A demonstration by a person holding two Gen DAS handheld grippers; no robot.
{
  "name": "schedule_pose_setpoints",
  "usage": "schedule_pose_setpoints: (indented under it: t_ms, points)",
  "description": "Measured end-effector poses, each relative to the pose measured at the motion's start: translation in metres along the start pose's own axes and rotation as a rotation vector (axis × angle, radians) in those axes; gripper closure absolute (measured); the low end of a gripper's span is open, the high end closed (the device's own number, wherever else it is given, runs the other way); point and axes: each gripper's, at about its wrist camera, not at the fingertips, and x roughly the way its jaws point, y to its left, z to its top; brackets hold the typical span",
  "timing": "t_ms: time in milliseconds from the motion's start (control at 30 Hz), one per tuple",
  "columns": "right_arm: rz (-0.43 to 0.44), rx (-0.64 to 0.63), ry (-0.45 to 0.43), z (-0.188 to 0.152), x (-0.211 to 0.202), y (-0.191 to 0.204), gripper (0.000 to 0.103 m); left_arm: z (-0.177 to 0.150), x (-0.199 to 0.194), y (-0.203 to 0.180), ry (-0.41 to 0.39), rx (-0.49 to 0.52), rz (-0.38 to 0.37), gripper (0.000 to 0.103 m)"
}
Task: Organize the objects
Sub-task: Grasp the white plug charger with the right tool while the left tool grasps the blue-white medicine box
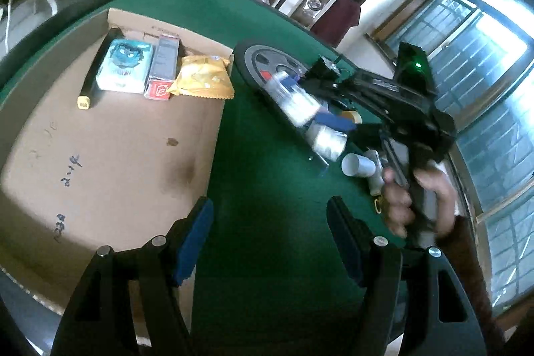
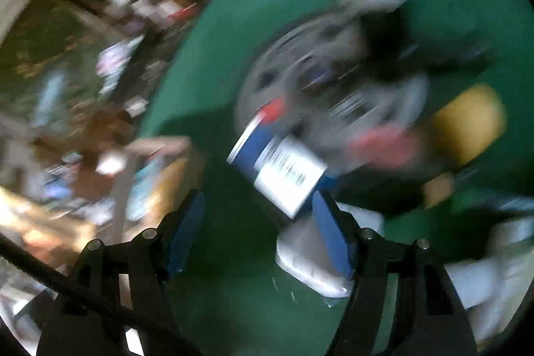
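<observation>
Green felt surface (image 1: 267, 155) holds a cardboard tray (image 1: 100, 155) with boxes, labels unreadable. My left tongs (image 1: 268, 239) gape, empty. My right tongs (image 2: 257, 232) hang open near a blurred blue-white box (image 2: 283, 169).

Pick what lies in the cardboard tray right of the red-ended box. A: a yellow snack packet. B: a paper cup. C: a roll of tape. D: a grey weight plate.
A: the yellow packet lies in the tray against the right side of the red-ended box.
</observation>
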Motion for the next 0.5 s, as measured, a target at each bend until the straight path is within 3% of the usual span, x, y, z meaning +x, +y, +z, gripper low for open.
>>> schedule_pose_setpoints:
  t_ms: [67,200,367,500]
  points:
    - [0.067,-0.041,0.063,-0.012,0.002,0.012,0.035,0.001,0.005,0.001,0.008,0.001,-0.005,0.038]
    - [-0.197,-0.186,-0.026,-0.032,-0.017,0.028,0.035,0.000,0.010,0.004,0.026,-0.002,-0.016,0.038]
    - [-0.347,-0.241,-0.059,-0.052,-0.027,0.026,0.035,-0.002,0.013,0.000,0.023,0.022,-0.001,0.038]
    - [-0.416,-0.272,-0.088,-0.056,-0.022,0.026,0.035,-0.003,0.016,-0.009,0.023,0.057,0.017,0.038]
